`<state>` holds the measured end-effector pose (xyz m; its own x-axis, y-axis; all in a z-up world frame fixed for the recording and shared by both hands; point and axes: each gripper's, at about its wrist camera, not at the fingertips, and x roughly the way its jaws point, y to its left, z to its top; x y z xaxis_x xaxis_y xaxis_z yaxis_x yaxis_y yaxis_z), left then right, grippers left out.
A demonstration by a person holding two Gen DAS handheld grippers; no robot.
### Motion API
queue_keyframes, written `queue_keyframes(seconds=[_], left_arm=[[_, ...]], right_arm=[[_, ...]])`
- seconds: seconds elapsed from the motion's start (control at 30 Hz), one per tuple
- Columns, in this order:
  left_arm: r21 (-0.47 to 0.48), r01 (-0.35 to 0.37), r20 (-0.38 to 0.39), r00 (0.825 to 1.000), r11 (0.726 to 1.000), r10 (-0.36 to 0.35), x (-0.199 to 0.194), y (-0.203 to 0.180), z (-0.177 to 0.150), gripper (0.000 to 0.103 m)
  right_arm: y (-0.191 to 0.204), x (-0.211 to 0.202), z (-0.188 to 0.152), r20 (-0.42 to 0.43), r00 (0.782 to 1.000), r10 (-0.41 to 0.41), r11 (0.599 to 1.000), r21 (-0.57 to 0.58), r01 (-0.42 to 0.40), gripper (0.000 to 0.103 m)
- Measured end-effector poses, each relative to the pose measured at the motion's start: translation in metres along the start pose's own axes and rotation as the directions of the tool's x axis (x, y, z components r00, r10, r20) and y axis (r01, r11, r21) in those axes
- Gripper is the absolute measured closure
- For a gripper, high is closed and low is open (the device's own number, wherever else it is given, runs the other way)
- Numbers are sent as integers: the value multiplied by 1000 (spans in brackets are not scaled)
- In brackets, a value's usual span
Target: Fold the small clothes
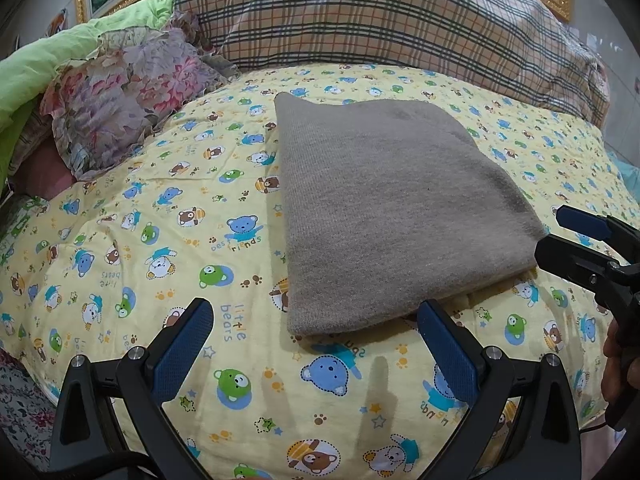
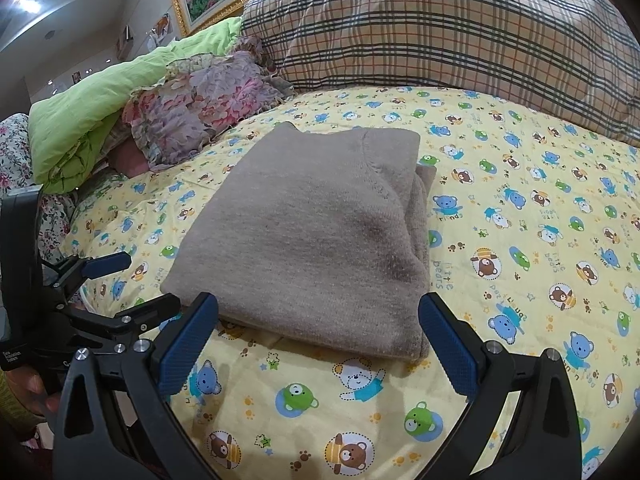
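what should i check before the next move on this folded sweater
1. Left gripper jaws open and holding nothing: ok.
2. Right gripper jaws open and holding nothing: ok.
3. Sweater lies folded in a compact stack on the bear-print sheet: ok.
4. Layers aligned: not ok, lower layers stick out past the top layer along the stack's right edge in the right wrist view.
5. Stack clear of the floral pillow and plaid pillow: ok.
6. Sleeves tucked flat inside: cannot tell, hidden by the top layer.

Folded sweater (image 2: 316,232) on bedsheet (image 2: 520,240)
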<state>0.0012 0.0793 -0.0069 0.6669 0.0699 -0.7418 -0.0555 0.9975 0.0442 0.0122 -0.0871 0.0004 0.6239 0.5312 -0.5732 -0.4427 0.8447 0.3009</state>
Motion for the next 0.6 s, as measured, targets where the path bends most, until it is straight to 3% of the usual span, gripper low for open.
queue_keyframes(seconds=[0.6], left_arm=[[9, 2, 3, 1000, 1000, -2, -2, -2, 2, 1]], right_arm=[[-1, -2, 2, 5, 1000, 5, 1000, 0, -5, 3]])
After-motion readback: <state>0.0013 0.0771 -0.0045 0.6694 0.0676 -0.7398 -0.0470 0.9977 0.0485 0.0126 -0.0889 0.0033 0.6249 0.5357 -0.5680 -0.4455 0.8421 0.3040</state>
